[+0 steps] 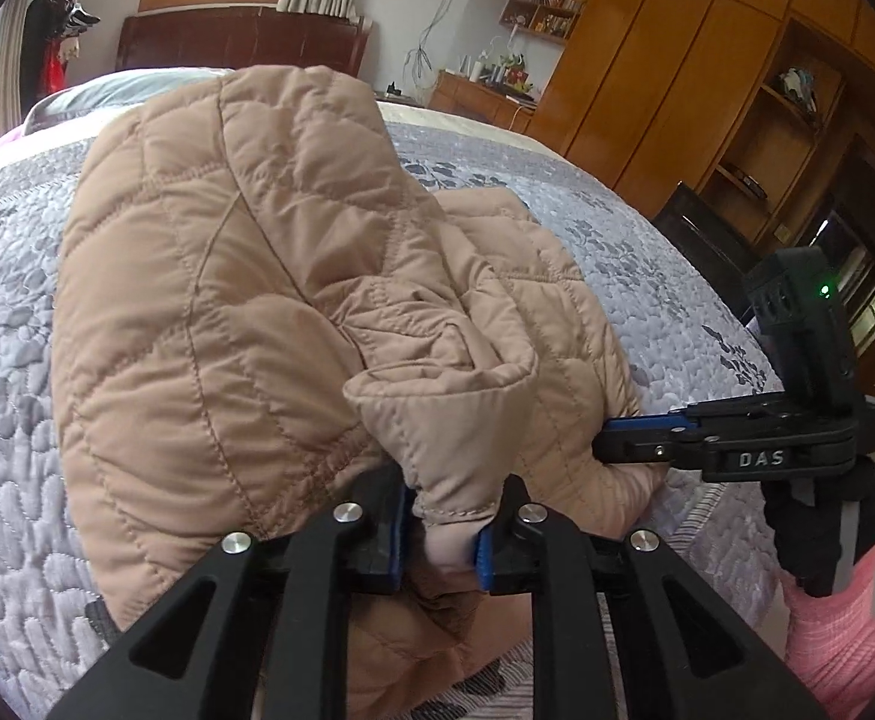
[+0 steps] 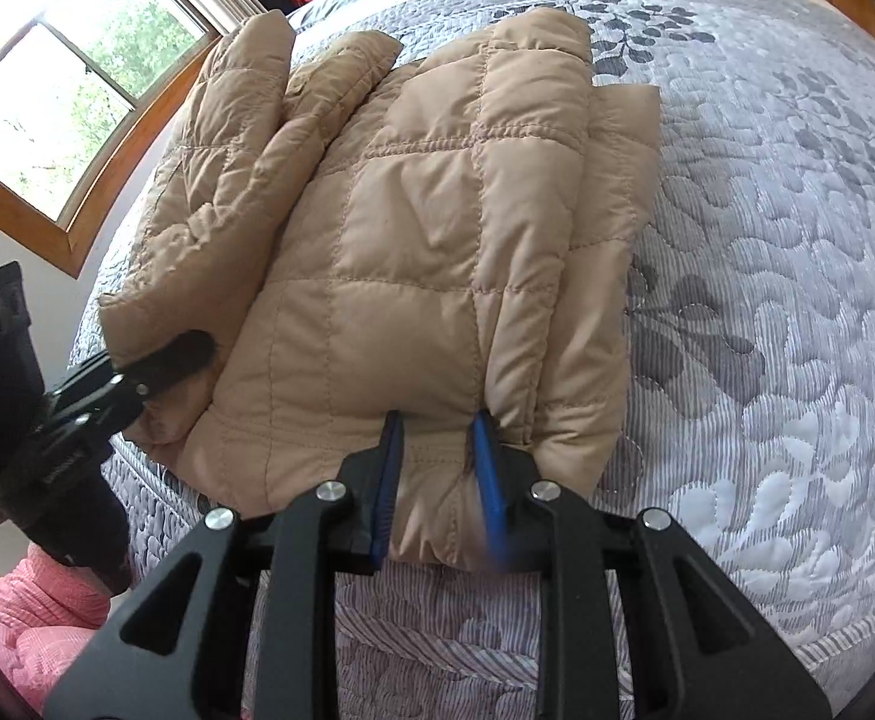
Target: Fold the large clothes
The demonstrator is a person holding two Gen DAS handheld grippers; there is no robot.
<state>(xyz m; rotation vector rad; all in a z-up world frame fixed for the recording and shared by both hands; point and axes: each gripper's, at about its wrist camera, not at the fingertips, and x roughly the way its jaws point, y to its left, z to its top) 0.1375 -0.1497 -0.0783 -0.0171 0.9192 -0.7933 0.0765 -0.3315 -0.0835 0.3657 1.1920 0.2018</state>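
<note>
At the far left, past the bed's edge, stands a wood-framed window (image 2: 77, 102); below it, in the right wrist view, a pink ribbed sleeve (image 2: 35, 600) shows at the lower corner, and above it the left gripper (image 2: 179, 354) reaches in from the side, its black tip pressed into the near left edge of the tan quilted puffer jacket (image 2: 413, 228); from this side its grip is hidden by the padding. In the left wrist view that same left gripper (image 1: 446, 531) is clenched on a bunched fold of the jacket (image 1: 245, 276); the fold stands between its blue-padded fingers (image 1: 485, 558), both pads pressing the cloth, and the bulk of the garment rises in a puffed heap ahead of them.

The jacket lies folded on the grey-and-white quilted bedspread with a leaf pattern (image 2: 797, 300), near the bed's front edge, its layers stacked and running away from the camera.

Further right, the right gripper (image 2: 437, 438) grasps the jacket's near hem; a thick roll of the hem sits squeezed between its two blue pads, the fabric puckering around them. In the left wrist view this right gripper (image 1: 623, 441) comes in from the right side, its tip buried in the jacket's right edge; behind it stands an orange-brown wooden wardrobe (image 1: 677, 72).
</note>
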